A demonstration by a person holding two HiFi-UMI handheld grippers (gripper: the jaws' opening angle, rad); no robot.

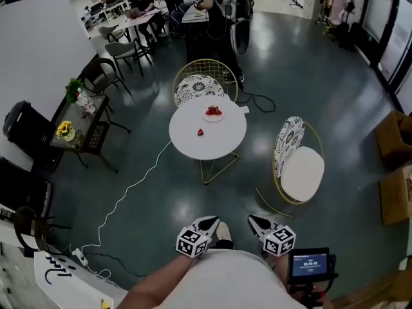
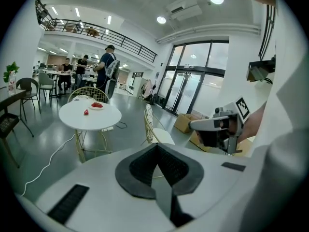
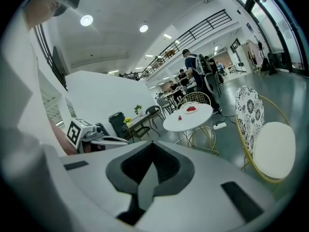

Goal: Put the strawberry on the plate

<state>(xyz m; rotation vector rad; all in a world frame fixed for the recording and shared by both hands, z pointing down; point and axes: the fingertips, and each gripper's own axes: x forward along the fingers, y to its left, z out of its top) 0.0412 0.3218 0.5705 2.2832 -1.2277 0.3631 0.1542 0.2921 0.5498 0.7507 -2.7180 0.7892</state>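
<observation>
Now | left tool point(image 2: 157, 170): pressed together, empty | right tool point(image 3: 150, 166): pressed together, empty | strawberry point(image 1: 200, 132): mid-surface point(image 1: 222, 143), apart from far-edge plate point(image 1: 213, 119) | pointing, long axis: too small to tell

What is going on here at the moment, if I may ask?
A person stands some way back from the round white table, holding a left gripper and a right gripper, both with tongs shut and empty. One loose strawberry lies on the table, apart from the plate, which already carries red fruit.
</observation>
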